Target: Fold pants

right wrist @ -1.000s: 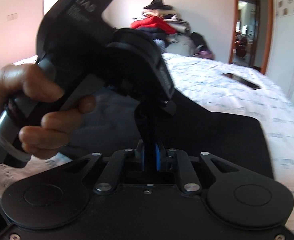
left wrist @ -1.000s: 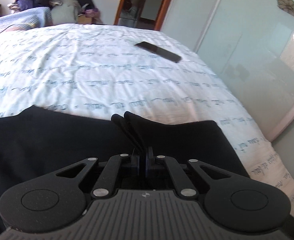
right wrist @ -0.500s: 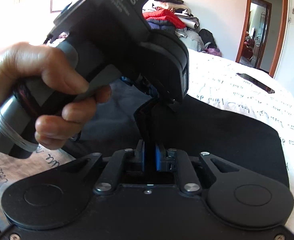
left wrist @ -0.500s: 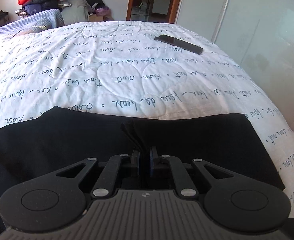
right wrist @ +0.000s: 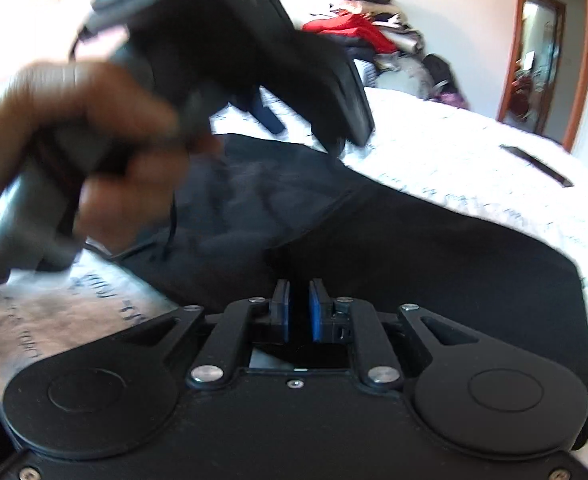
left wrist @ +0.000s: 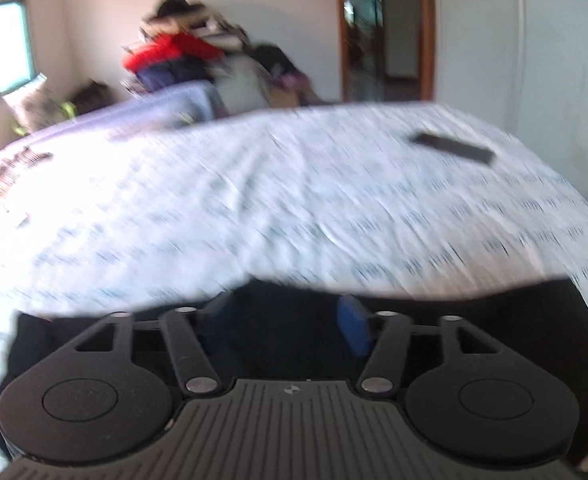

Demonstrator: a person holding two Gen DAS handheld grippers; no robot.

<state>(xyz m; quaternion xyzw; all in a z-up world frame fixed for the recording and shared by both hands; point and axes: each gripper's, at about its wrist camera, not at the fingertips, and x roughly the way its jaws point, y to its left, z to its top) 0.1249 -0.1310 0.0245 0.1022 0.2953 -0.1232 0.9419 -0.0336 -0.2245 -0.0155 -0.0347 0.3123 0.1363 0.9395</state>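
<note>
My left hand-held gripper (left wrist: 284, 326) is released, jaws spread above the pants (left wrist: 474, 320) on the bed (left wrist: 294, 200). My right hand-held gripper (right wrist: 299, 316) stands slightly parted, pants (right wrist: 434, 248) lying just ahead, nothing visibly grasped.

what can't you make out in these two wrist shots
- Left wrist view: motion blur smears the bedspread print; the writing is unreadable.
- Left wrist view: the left gripper body covers the near part of the black pants.
- Right wrist view: the right gripper is open a little; whether cloth lies between its pads is unclear.
- Right wrist view: the blurred left hand hides the pants' far end.
</note>
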